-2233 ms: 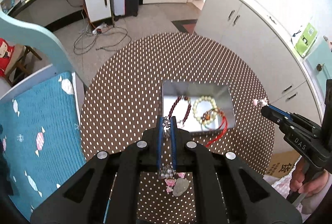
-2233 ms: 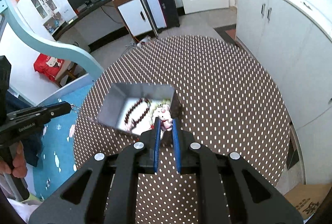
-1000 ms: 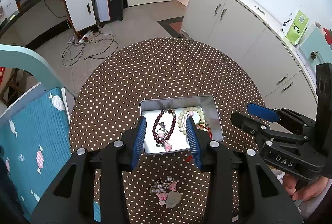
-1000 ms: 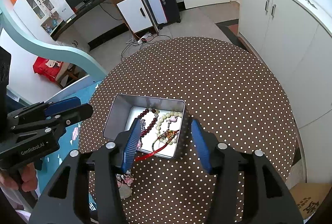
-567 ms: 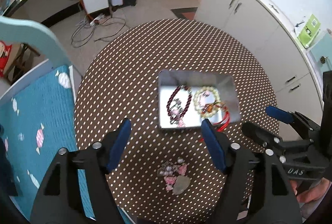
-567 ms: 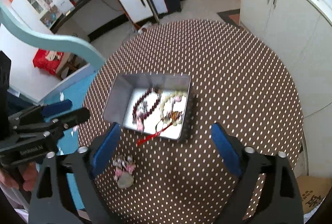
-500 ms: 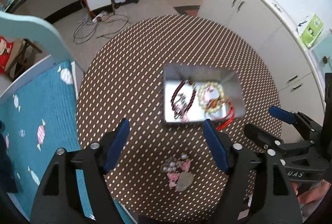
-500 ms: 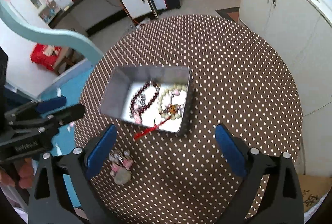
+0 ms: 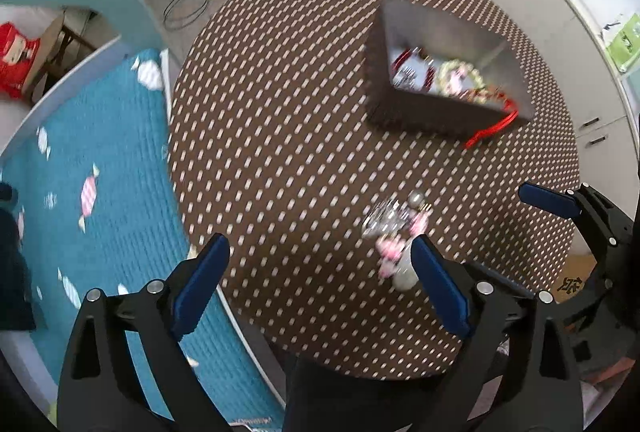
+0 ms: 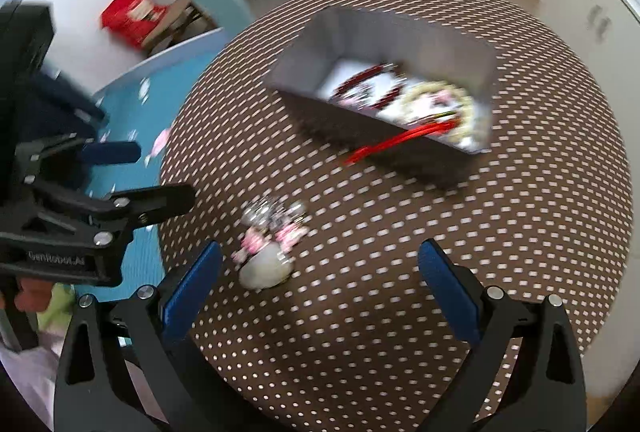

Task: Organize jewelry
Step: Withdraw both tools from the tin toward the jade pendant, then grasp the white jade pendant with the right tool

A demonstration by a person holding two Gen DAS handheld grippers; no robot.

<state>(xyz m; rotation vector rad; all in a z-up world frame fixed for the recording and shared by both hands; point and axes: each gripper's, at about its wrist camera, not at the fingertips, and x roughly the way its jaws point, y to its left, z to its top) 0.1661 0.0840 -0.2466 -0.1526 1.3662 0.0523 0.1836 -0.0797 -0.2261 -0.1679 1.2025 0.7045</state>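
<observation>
Since half a second ago both my grippers have pulled back toward the near edge of the table and dropped lower, so the tin box (image 9: 452, 111) has slid up and away in both views, and the frames are smeared with motion.

One loose jewelry cluster (image 10: 272, 232), pink and silver charms with a pale stone, lies on the dotted tablecloth (image 9: 280, 151), well short of the box. In the box I can make out a dark red bead bracelet (image 9: 404, 65) and a cream bead bracelet (image 9: 460, 77), while a red cord (image 10: 400, 139) spills over the near wall onto the cloth.

My left gripper (image 9: 320, 280) has its jaws spread wide and carries nothing; the cluster sits just off its right finger. My right gripper (image 10: 320, 280) is likewise spread and empty, with the cluster beside its left finger.

I judge this to be the step between placements: one piece remains to be boxed. Next I would centre one gripper over the cluster, come down, and pinch it where the charms bunch.

On the left gripper's body, seen from the right wrist, I read "Genrobot.AI" (image 10: 56, 259). A carton (image 9: 570, 286) below the table bears dark print I cannot read.
</observation>
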